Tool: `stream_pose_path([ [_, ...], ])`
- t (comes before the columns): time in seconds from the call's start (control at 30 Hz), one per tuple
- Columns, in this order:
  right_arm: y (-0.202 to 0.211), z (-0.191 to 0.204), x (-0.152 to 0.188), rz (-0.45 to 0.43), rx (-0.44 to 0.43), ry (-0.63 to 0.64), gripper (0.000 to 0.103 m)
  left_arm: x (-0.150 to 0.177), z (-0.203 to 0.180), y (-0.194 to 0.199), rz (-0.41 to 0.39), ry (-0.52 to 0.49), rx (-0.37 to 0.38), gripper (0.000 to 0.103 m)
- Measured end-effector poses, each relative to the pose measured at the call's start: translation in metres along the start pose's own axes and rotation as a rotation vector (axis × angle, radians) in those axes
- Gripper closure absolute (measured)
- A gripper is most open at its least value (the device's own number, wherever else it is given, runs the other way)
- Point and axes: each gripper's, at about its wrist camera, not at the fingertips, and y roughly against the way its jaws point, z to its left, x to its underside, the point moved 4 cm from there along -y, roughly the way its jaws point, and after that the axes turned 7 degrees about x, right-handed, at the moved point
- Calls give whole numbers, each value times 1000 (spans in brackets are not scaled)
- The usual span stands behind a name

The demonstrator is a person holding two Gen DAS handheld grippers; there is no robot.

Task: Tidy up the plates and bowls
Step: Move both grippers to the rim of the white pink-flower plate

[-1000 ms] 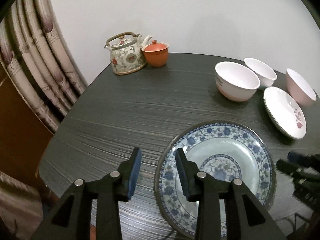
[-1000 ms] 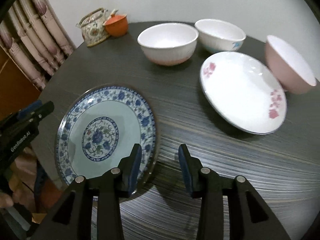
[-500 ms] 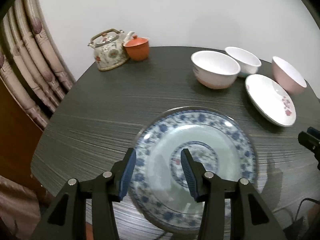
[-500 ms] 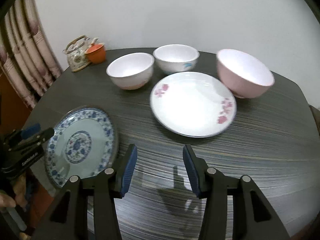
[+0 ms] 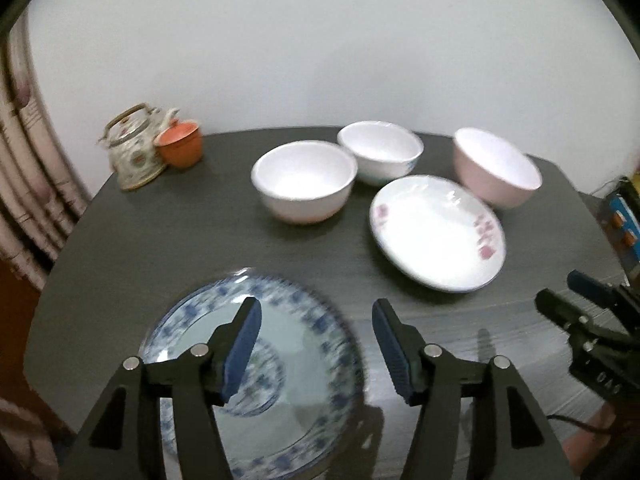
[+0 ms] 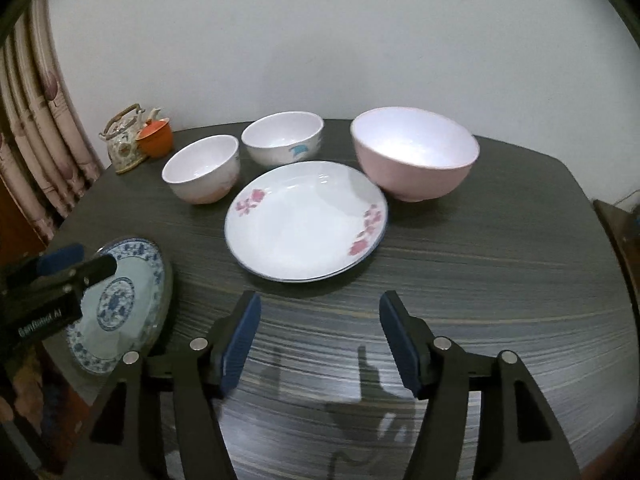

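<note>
Both my grippers had drawn back from the round blue-patterned porcelain plate [image 5: 304, 364]. Left gripper [image 5: 316, 344] and right gripper [image 6: 320, 340] were opening, empty. That plate lay under my left fingers [image 5: 242, 344].

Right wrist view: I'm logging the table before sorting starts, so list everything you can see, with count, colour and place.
Blue-patterned plate: one, blue and white, table's near left edge.
Flowered plate: one, white with pink flowers, table centre.
Pink bowl: one, pink outside, behind the flowered plate, to the right.
White bowls: two, behind the flowered plate, to the left.
Teapot: one, floral, far left.
Orange lidded cup: one, beside the teapot.
Table: one, dark wood grain.
Curtain: striped pinkish, left.
Left gripper: jaws opening, empty, over the blue-patterned plate.
Right gripper: jaws opening, empty.
</note>
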Motion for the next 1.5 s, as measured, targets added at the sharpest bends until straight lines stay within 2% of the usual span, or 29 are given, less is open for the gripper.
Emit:
stream_pose_path([
  [0.2, -6, -23, -8, -31, 28, 5, 42, -18, -16, -19, -16, -4, 59, 40],
  [0.5, -40, -47, -24, -8, 4, -12, 42, -45, -21, -51, -57, 3, 58, 40],
  [0.6, -52, -51, -28, 19, -23, -15, 43, -49, -21, -65, -19, 27, 107, 40],
  [0.7, -67, -55, -34, 72, -105, -49, 44, -53, -20, -84, 57, 87, 186, 40],
  [0.73, -73, -57, -35, 94, -133, -65, 47, -55, -19, -92, 88, 117, 217, 40],
  [0.87, -99, -65, -37, 184, -224, -151, 63, -59, -16, -107, 135, 176, 261, 40],
  [1.0, -116, -72, -38, 220, -261, -190, 69, -59, -11, -122, 185, 210, 277, 40],
  [1.13, -129, -72, -41, 235, -281, -202, 70, -60, -13, -135, 223, 242, 305, 41],
  [1.3, -138, -74, -41, 258, -329, -237, 76, -61, -17, -145, 240, 234, 311, 41],
  [1.43, -143, -74, -43, 261, -331, -223, 78, -63, -15, -151, 244, 249, 315, 41],
  [1.5, -145, -74, -44, 262, -335, -222, 78, -63, -15, -155, 249, 246, 304, 47],
])
